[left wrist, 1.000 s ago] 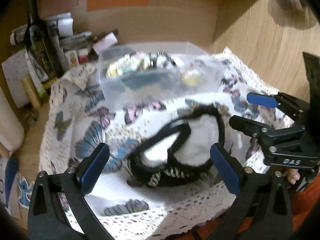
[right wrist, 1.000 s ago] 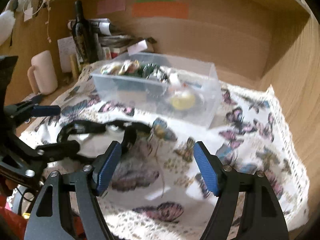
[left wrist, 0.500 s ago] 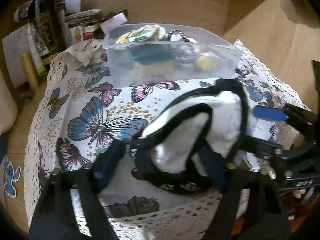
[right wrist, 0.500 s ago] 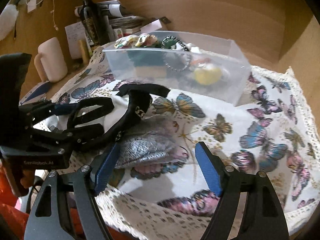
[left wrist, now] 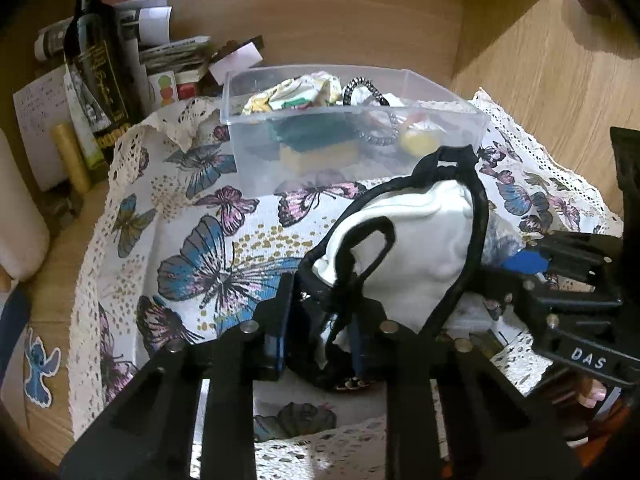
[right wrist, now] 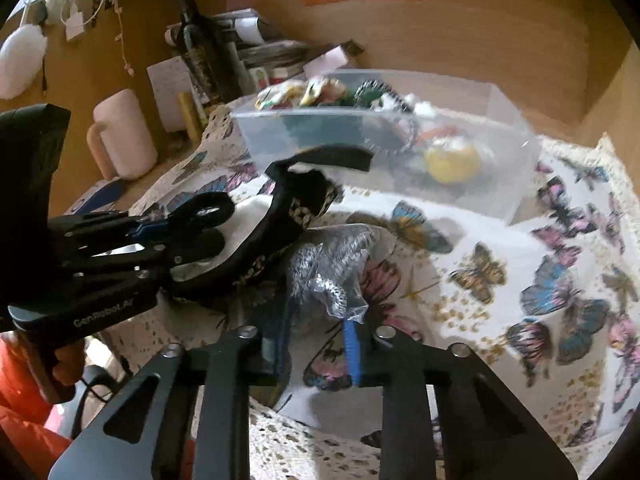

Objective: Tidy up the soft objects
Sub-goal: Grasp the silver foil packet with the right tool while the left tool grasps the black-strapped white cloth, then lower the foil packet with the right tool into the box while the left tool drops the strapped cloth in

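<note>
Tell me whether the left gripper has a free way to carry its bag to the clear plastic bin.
Probably yes. The left gripper is shut on the black-trimmed white bag, and the open-topped clear plastic bin sits just beyond, with only butterfly tablecloth between. The right gripper is off to the side.

A cluttered home desk nook with wooden walls: a butterfly-print lace tablecloth [left wrist: 208, 248] ahead of the tongs, a clear plastic box [left wrist: 352, 136] of soft odds and ends beyond, a dark bottle [left wrist: 98, 60], papers and a pink mug [right wrist: 122, 136] to their left
</note>
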Action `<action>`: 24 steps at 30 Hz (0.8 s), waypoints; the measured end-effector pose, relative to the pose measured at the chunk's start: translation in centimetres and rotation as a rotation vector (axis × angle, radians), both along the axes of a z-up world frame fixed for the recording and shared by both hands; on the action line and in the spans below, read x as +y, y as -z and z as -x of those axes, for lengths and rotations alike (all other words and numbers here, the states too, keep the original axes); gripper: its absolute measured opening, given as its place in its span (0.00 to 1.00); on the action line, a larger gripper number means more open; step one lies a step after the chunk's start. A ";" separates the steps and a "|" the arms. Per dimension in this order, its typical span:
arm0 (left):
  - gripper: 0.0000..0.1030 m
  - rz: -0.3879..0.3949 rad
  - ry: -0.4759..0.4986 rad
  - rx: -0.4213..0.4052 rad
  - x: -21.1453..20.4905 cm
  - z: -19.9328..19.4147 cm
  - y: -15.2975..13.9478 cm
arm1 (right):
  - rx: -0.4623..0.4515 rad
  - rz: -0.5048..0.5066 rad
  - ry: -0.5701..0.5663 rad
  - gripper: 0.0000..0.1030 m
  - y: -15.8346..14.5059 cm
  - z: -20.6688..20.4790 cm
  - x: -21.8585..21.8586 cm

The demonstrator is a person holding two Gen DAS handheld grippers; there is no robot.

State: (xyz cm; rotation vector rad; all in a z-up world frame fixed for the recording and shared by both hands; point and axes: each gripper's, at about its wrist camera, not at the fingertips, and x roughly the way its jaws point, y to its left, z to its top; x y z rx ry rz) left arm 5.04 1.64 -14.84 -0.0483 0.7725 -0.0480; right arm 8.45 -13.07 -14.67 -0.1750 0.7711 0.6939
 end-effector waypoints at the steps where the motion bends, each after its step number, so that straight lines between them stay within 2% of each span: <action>1: 0.22 -0.003 0.001 -0.004 0.0 0.0 -0.1 | -0.022 0.013 0.016 0.18 -0.3 0.1 -0.2; 8: 0.20 -0.003 0.007 -0.047 0.3 0.2 -1.9 | -0.090 0.004 0.092 0.17 -2.4 -0.8 -2.6; 16: 0.19 -0.033 0.018 -0.167 -0.2 -0.1 -5.9 | -0.182 -0.012 0.169 0.17 -5.3 -2.0 -4.5; 24: 0.19 -0.024 -0.016 -0.244 0.7 -2.0 -9.4 | -0.269 -0.041 0.239 0.17 -8.4 -3.9 -6.0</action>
